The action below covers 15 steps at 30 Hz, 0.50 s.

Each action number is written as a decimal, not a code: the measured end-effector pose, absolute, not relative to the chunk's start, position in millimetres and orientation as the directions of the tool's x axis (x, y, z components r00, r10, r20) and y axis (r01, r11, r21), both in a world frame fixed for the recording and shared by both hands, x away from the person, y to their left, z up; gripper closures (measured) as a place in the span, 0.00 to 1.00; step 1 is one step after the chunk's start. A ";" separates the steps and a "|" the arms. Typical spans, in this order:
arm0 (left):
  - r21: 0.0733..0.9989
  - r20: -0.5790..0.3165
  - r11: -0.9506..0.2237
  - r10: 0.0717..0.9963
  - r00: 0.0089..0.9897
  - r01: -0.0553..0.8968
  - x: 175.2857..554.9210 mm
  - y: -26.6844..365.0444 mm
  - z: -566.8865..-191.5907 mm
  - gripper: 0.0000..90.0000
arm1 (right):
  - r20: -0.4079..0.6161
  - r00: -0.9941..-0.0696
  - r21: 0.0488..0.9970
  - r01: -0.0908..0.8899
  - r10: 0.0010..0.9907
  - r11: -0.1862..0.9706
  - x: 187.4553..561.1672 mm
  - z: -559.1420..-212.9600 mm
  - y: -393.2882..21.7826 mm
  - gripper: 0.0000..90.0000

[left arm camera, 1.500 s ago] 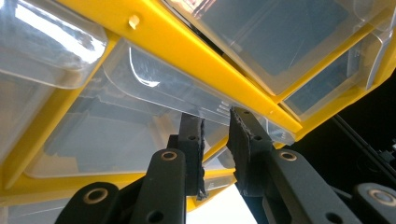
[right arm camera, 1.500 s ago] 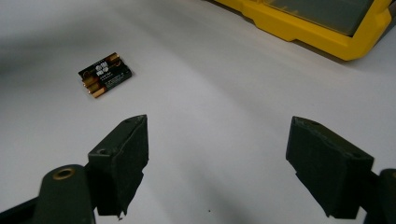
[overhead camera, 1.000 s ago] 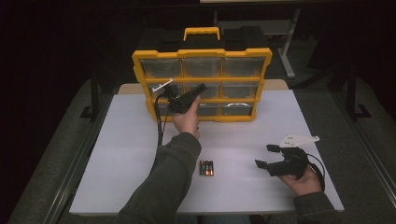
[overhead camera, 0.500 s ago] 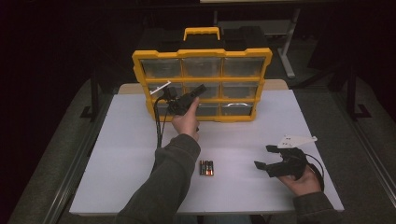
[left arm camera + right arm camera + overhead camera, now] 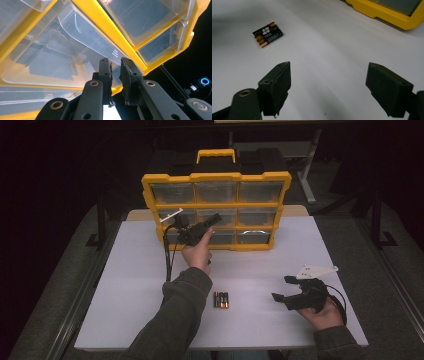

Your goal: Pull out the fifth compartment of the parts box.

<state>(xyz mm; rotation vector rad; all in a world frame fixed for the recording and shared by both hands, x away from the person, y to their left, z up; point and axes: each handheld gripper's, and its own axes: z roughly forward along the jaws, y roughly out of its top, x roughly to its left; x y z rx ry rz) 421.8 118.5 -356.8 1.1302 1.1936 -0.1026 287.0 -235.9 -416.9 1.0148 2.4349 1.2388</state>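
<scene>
A yellow organizer [image 5: 215, 176] with clear drawers stands upright at the back of the white table [image 5: 130, 270]. My left gripper [image 5: 215, 218] is raised against its front, at the middle column. In the left gripper view this left gripper [image 5: 115, 62] is shut on the lower lip of a clear drawer [image 5: 82, 37], beside the yellow frame [image 5: 105, 22]. A pack of batteries [image 5: 221, 299] lies flat near the table's front. My right gripper [image 5: 281, 289] rests low at the front right, open. Its jaws [image 5: 329, 66] stand wide over bare table, with the batteries [image 5: 267, 33] beyond them to the left.
A black case [image 5: 260, 157] sits behind the organizer. The table's front edge runs just below the batteries and my right hand. Dark floor and a table frame [image 5: 312, 175] surround it. A small device with a blue ring light [image 5: 205, 81] glows in the dark.
</scene>
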 end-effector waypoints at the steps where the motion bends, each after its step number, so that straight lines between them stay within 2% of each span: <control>1: 0.636 -0.768 0.486 0.472 0.433 0.599 421.2 118.9 -356.8 0.88 | 0.104 -0.734 0.780 0.478 0.671 0.403 287.0 -417.1 -235.6 0.21; 15: 0.653 -0.753 0.447 0.467 0.463 0.612 408.1 122.9 -355.0 0.88 | 0.104 -0.735 0.772 0.485 0.670 0.412 287.6 -417.9 -234.5 0.21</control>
